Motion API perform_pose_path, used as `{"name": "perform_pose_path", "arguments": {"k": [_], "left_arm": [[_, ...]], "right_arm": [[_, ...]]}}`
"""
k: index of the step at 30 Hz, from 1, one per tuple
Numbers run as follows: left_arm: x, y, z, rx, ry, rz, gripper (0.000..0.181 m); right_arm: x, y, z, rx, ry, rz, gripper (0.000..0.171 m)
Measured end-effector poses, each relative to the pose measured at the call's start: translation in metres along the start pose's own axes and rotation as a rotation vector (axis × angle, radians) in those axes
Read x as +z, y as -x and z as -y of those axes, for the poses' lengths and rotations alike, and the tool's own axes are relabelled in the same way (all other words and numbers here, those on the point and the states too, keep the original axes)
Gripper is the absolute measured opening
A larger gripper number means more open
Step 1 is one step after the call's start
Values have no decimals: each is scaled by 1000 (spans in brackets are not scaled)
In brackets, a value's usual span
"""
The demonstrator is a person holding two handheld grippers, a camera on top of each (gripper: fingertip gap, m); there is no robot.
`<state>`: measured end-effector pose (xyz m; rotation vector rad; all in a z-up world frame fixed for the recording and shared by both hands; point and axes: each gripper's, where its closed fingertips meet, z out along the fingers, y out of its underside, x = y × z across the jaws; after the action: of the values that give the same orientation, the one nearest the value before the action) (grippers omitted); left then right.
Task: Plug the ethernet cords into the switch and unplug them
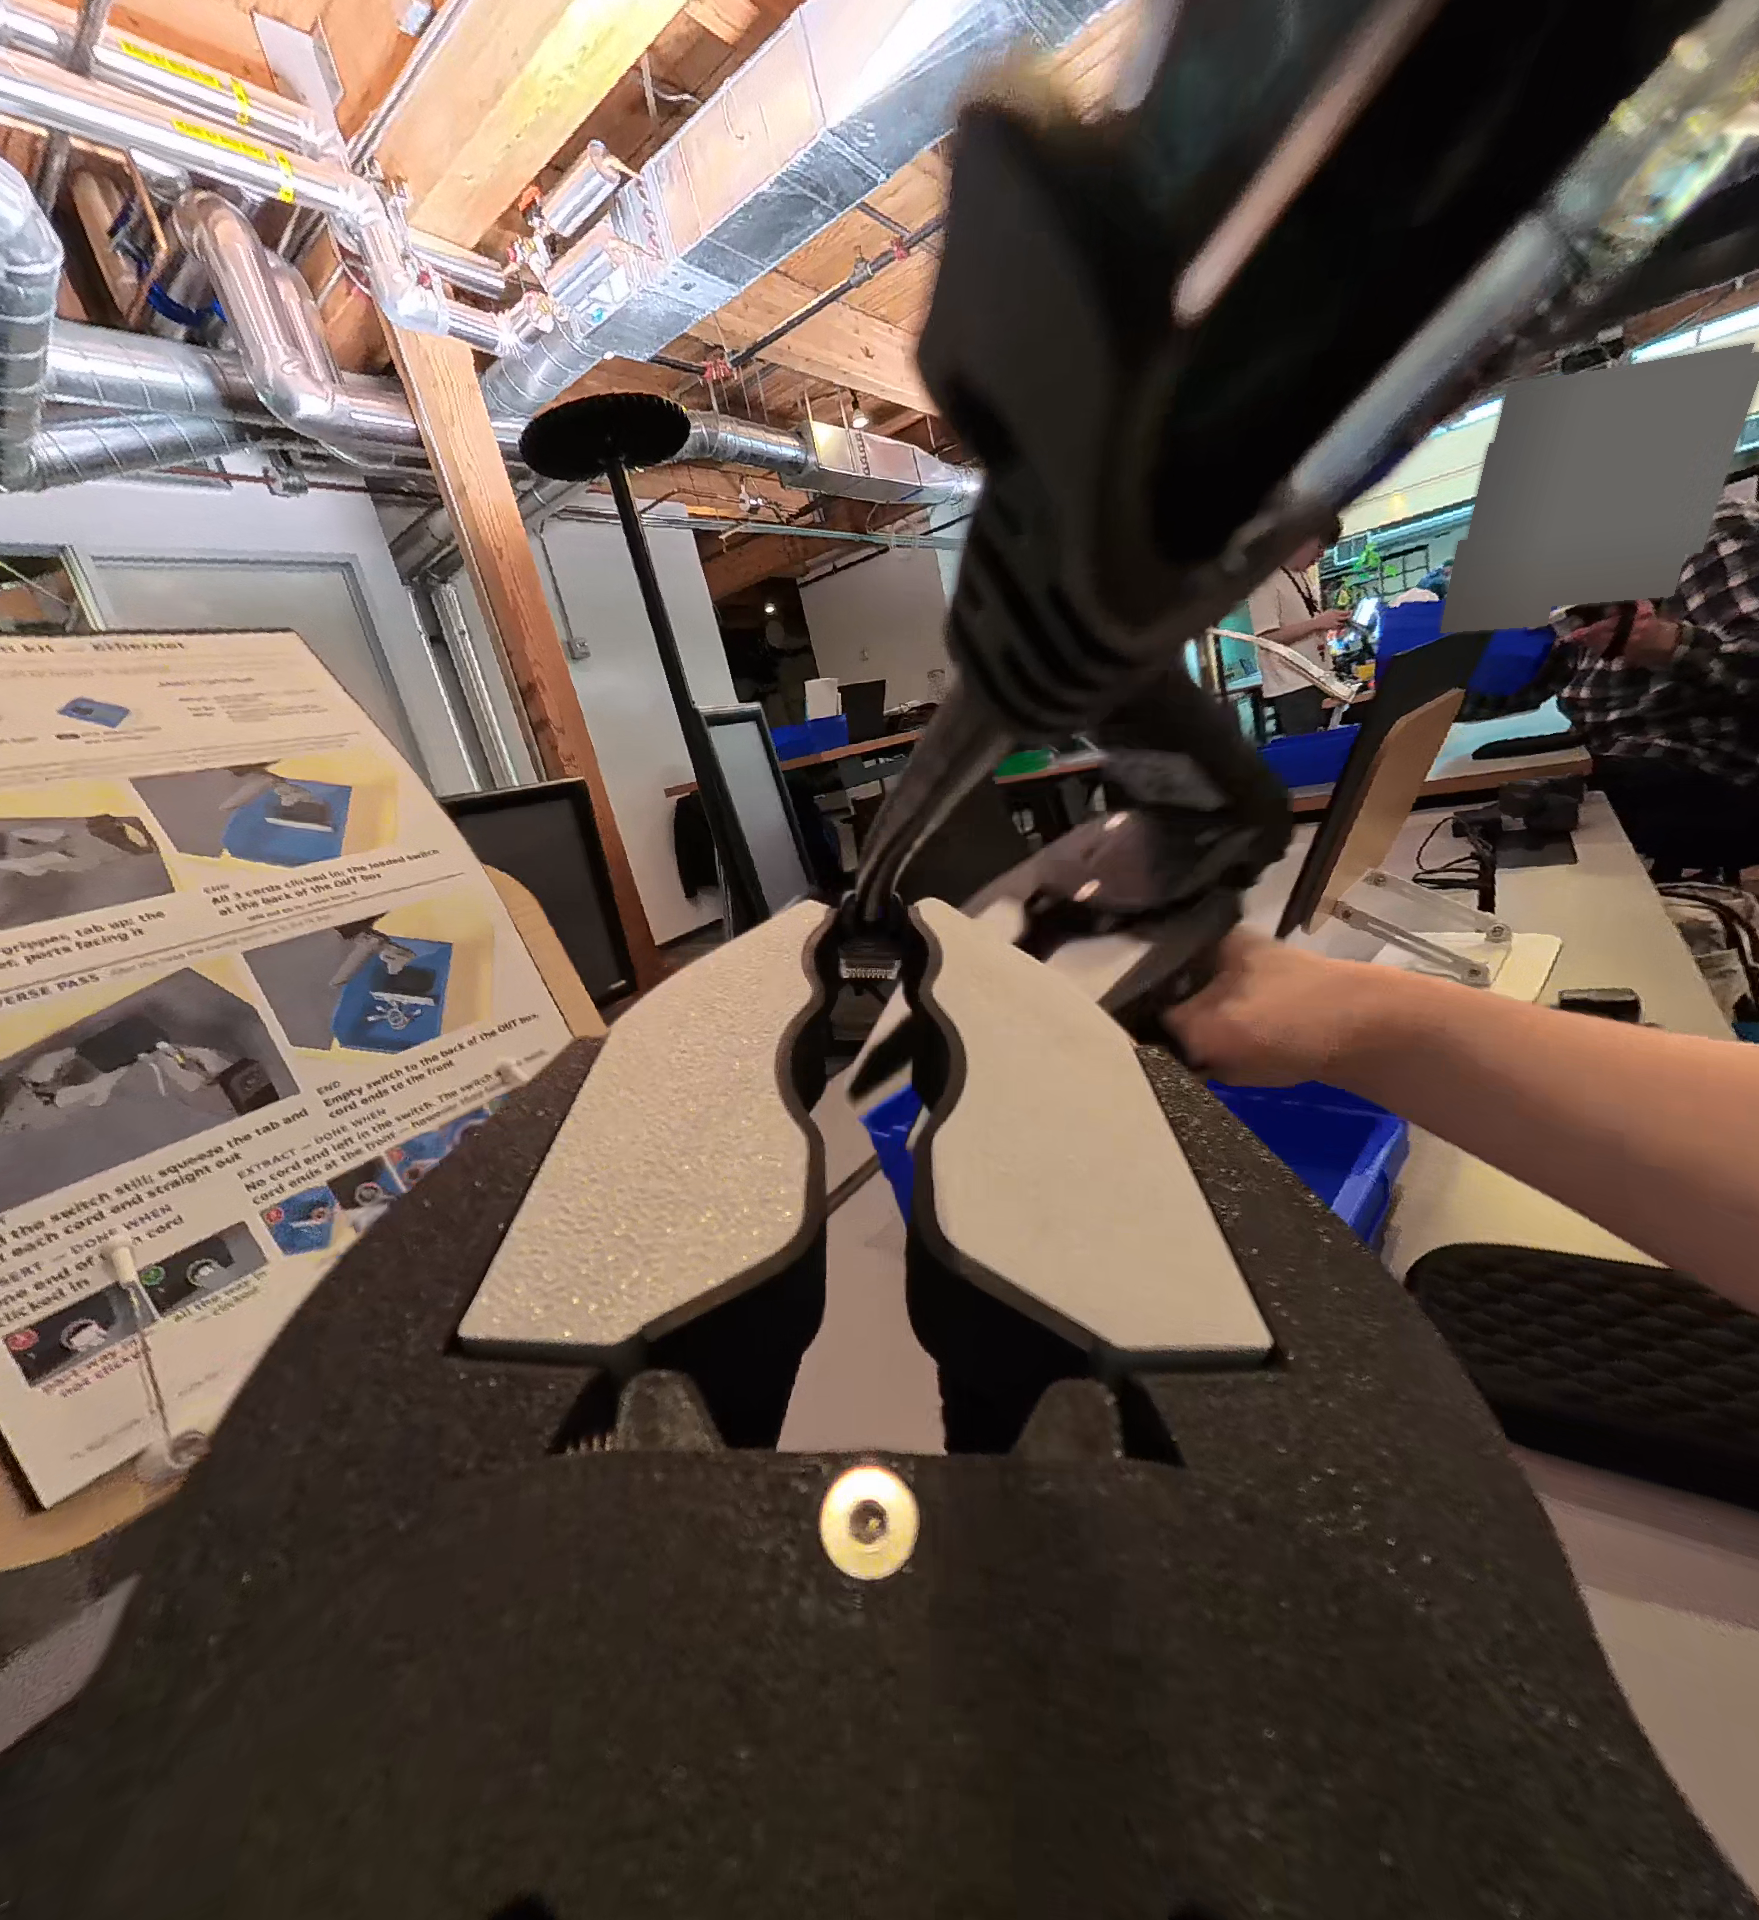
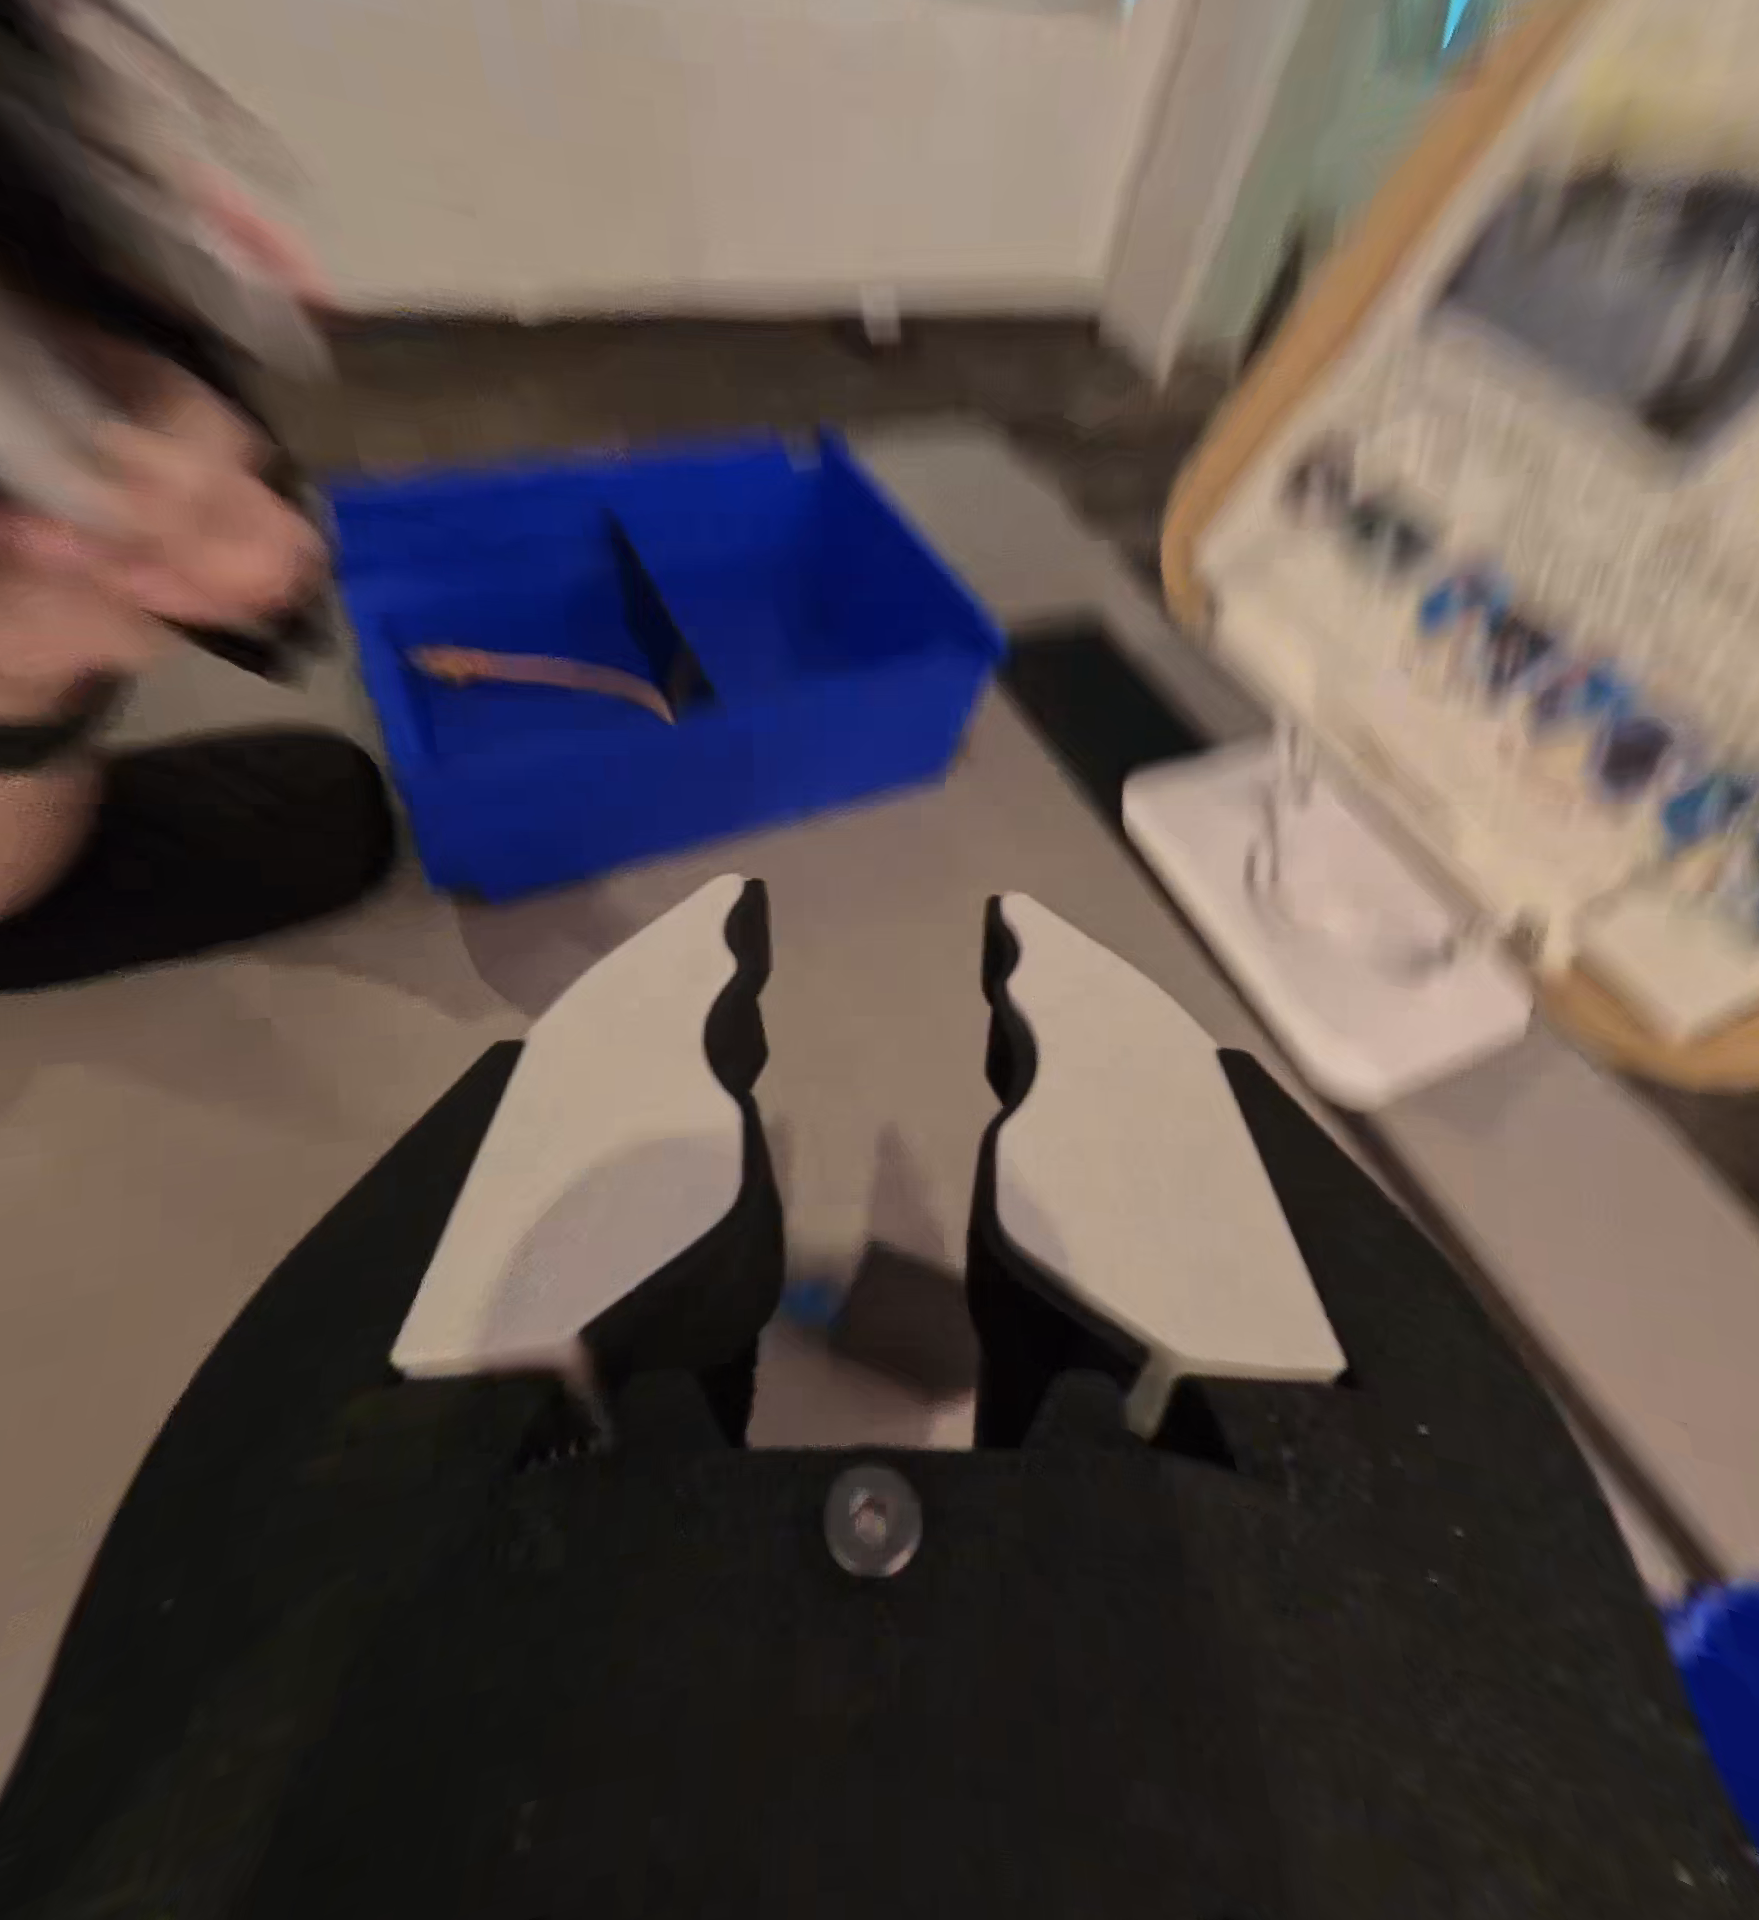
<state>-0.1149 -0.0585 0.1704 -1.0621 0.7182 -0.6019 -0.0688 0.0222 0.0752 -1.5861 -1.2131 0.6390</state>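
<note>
Exposed timber beams and silver ducting hung over a pale worktable (image 2: 231, 1143) bearing a propped instruction sheet (image 1: 189, 935). Raised and tilted upward, the left gripper (image 1: 870, 961) had its 2 fingers nearly closed on an ethernet plug (image 1: 867, 968) at their tips, contacts facing the camera, cord (image 1: 916, 800) running up and away. The right gripper (image 2: 873, 914), the person's hand (image 1: 1259, 1013) behind it, hung open and empty above the table, pointing toward a blue bin (image 2: 854, 623). No switch could be made out, so alignment couldn't be judged.

Black ethernet cord (image 1: 911, 831), clear plug (image 1: 867, 968) pinched at fingertips (contacts facing camera)
</note>
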Motion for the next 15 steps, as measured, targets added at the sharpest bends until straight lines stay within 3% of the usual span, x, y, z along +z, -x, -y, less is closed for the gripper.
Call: {"name": "perform_pose_path", "arguments": {"k": [2, 4, 10, 15], "left_arm": [[1, 2, -3, -45, 0, -13, 11], [1, 2, -4, -96, -7, -34, 11], [3, -2, -5, -172, -20, -69, 11], [5, -11, -5, -198, -22, -98, 11]], "right_arm": [[-28, 24, 42, -132, -208, 4, 28], [-49, 36, 69, -247, -309, -81, 26], [-46, 61, 84, -561, -266, -232, 31], [-34, 63, 85, -658, -271, -288, 30]]}}
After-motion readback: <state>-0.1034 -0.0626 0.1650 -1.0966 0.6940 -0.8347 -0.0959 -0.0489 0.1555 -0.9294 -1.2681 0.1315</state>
